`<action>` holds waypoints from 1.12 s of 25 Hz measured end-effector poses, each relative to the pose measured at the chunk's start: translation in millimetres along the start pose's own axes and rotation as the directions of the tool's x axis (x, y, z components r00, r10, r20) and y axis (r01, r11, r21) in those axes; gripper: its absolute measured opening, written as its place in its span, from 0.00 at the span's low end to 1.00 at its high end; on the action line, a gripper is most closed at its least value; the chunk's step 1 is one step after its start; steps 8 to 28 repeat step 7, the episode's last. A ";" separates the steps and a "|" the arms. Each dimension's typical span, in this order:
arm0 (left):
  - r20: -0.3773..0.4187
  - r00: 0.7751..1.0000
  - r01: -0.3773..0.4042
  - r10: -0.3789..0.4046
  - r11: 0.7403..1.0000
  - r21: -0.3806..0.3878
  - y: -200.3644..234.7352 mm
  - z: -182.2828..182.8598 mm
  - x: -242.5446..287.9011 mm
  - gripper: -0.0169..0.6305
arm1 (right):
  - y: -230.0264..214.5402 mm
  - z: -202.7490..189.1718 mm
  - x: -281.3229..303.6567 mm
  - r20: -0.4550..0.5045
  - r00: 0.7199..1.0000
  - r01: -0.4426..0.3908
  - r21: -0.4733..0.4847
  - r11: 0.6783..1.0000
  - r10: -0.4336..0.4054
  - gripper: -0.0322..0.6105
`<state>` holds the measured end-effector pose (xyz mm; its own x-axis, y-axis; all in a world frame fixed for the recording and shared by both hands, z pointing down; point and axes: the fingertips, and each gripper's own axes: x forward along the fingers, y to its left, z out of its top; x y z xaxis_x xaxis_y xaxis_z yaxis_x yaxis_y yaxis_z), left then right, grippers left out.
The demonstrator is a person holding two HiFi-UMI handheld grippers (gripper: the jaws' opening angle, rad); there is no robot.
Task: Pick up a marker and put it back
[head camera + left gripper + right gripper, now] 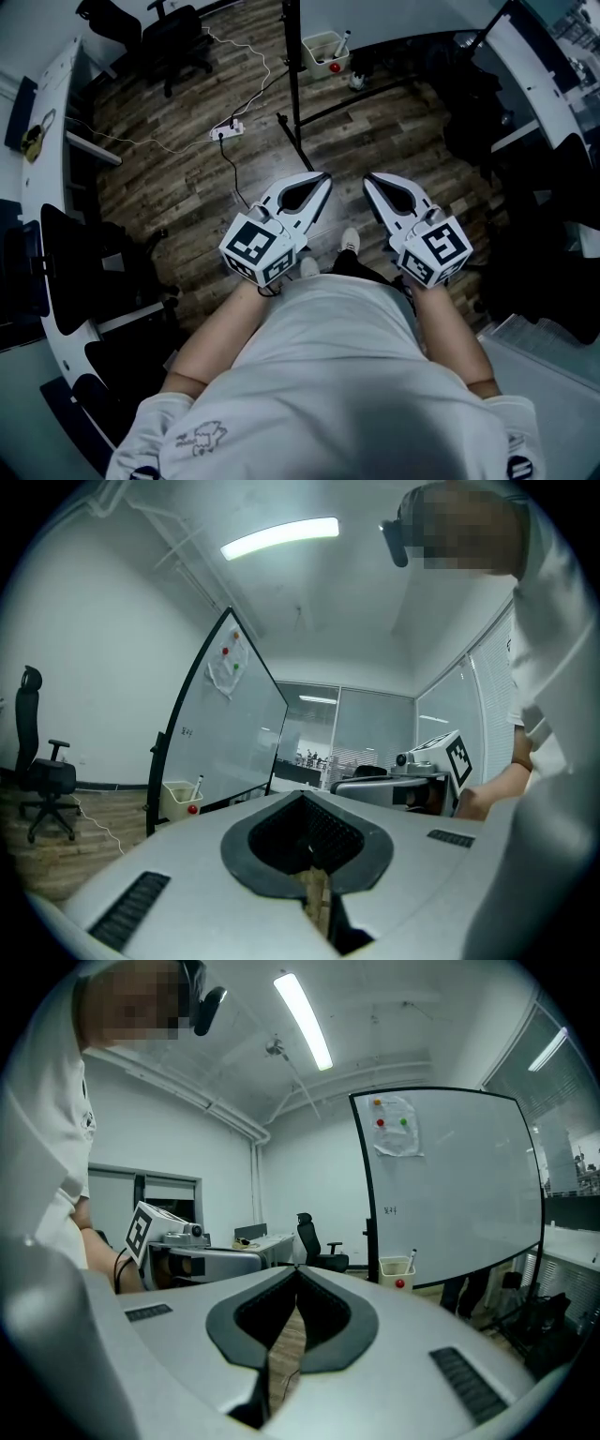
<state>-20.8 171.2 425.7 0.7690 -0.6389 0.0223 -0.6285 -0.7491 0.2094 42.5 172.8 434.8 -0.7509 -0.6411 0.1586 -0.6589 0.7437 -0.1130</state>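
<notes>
Nothing looks done yet: the left gripper (319, 183) and right gripper (373, 183) sit mid-frame, jaws closed and empty, well apart from the marker (344, 39) standing in the bin (319, 54) at top centre, so the 2 steps, pickup and return, remain

I hold the left gripper (322, 180) and the right gripper (371, 180) side by side ahead of my waist, pointing forward, near level, jaws closed together, both empty.
</notes>
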 end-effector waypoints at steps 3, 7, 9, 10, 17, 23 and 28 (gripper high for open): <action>0.002 1.000 0.005 -0.005 1.000 -0.003 -0.6 -2.1 -3.4 0.04 | 3.2 -7.3 -0.2 -0.009 1.000 0.002 0.007 1.000 -0.002 0.07; 0.000 1.000 0.014 -0.014 1.000 -0.006 -4.4 -4.7 -3.2 0.04 | 5.2 -9.3 -2.2 -0.007 1.000 0.001 0.009 1.000 -0.001 0.07; 0.000 1.000 0.014 -0.014 1.000 -0.006 -4.4 -4.7 -3.2 0.04 | 5.2 -9.3 -2.2 -0.007 1.000 0.001 0.009 1.000 -0.001 0.07; 0.000 1.000 0.014 -0.014 1.000 -0.006 -4.4 -4.7 -3.2 0.04 | 5.2 -9.3 -2.2 -0.007 1.000 0.001 0.009 1.000 -0.001 0.07; 0.000 1.000 0.014 -0.014 1.000 -0.006 -4.4 -4.7 -3.2 0.04 | 5.2 -9.3 -2.2 -0.007 1.000 0.001 0.009 1.000 -0.001 0.07; 0.000 1.000 0.014 -0.014 1.000 -0.006 -4.4 -4.7 -3.2 0.04 | 5.2 -9.3 -2.2 -0.007 1.000 0.001 0.009 1.000 -0.001 0.07; 0.000 1.000 0.014 -0.014 1.000 -0.006 -4.4 -4.7 -3.2 0.04 | 5.2 -9.3 -2.2 -0.007 1.000 0.001 0.009 1.000 -0.001 0.07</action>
